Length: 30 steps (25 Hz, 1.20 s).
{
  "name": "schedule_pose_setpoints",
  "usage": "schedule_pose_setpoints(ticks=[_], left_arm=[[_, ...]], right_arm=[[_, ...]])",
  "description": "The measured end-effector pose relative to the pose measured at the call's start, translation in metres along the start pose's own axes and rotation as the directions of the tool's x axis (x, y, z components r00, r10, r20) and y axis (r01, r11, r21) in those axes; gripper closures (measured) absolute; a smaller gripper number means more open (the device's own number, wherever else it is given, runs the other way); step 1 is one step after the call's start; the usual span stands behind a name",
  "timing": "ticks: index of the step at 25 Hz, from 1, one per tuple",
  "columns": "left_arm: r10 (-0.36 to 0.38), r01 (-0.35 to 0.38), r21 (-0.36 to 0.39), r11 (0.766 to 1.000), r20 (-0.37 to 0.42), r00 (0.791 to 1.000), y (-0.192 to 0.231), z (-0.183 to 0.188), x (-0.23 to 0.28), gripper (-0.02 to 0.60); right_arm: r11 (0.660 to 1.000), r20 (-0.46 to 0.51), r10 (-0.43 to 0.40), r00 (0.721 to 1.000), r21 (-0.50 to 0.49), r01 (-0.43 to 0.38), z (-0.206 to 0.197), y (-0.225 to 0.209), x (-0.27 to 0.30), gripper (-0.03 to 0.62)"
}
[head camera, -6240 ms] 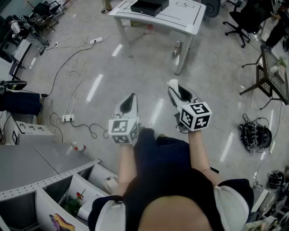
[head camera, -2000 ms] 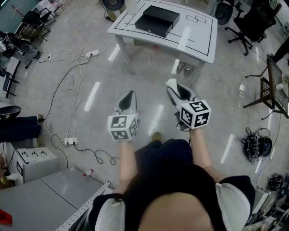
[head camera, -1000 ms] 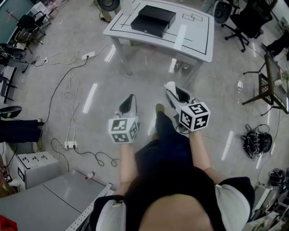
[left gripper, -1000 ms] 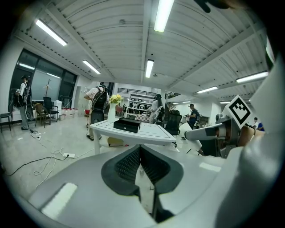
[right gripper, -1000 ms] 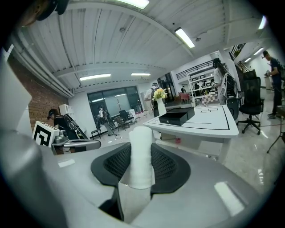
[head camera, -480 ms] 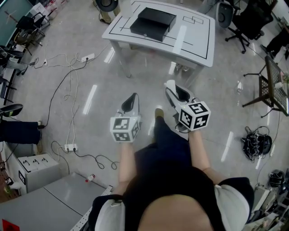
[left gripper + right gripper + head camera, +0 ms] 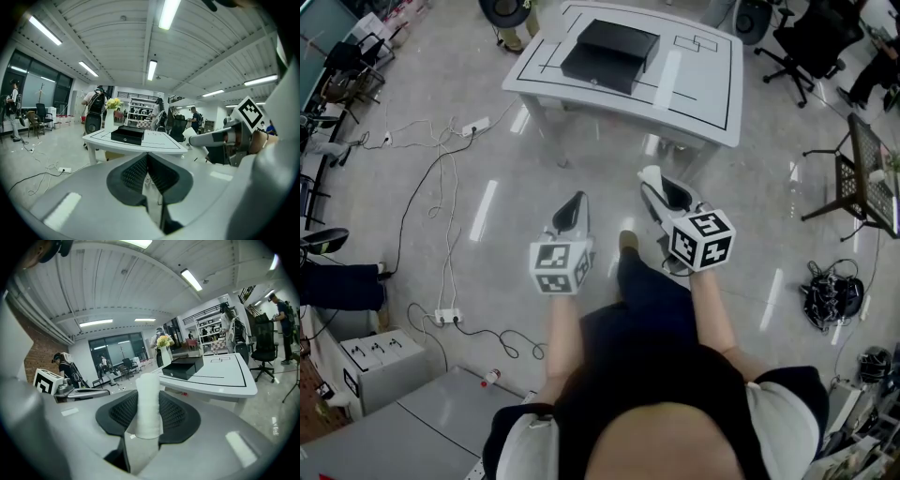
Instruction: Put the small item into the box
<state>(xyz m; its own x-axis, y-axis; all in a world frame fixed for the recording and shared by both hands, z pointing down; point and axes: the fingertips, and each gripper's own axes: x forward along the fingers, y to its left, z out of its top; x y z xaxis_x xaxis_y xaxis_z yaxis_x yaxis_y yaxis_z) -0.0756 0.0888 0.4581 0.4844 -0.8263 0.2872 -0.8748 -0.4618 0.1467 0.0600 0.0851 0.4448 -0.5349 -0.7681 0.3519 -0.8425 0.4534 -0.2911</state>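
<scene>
A black box (image 7: 610, 56) lies on a white table (image 7: 703, 103) ahead of me, across open floor. In the right gripper view a small white roll (image 7: 148, 401) stands upright between the dark pads, with my right gripper (image 7: 149, 404) shut on it; the box (image 7: 183, 367) and table (image 7: 229, 376) lie beyond. My left gripper (image 7: 574, 199) is held beside the right gripper (image 7: 654, 178) at about the same height. Its pads (image 7: 136, 171) meet at the tip with nothing between them, and the box (image 7: 127, 135) shows past them.
Cables and a power strip (image 7: 442, 317) trail over the floor at left. Office chairs (image 7: 811, 37) and a black wire rack (image 7: 862, 159) stand at right, with a dark bundle (image 7: 830, 295) below. A grey cabinet (image 7: 394, 441) is behind me at left. A vase of flowers (image 7: 110, 119) stands beyond the table.
The table and box have drawn nearer in the head view as I walk toward them. Both grippers are carried forward together, and the right one keeps its hold on the roll.
</scene>
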Motion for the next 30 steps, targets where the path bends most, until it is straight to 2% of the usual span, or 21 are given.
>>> schedule_pose_setpoints(ticks=[30], left_arm=[[0.013, -0.014, -0.019, 1.0, -0.012, 1.0, 0.049, 0.033, 0.112, 0.572]], right_arm=[[1.0, -0.014, 0.002, 1.0, 0.015, -0.002, 0.053, -0.073, 0.091, 0.454]])
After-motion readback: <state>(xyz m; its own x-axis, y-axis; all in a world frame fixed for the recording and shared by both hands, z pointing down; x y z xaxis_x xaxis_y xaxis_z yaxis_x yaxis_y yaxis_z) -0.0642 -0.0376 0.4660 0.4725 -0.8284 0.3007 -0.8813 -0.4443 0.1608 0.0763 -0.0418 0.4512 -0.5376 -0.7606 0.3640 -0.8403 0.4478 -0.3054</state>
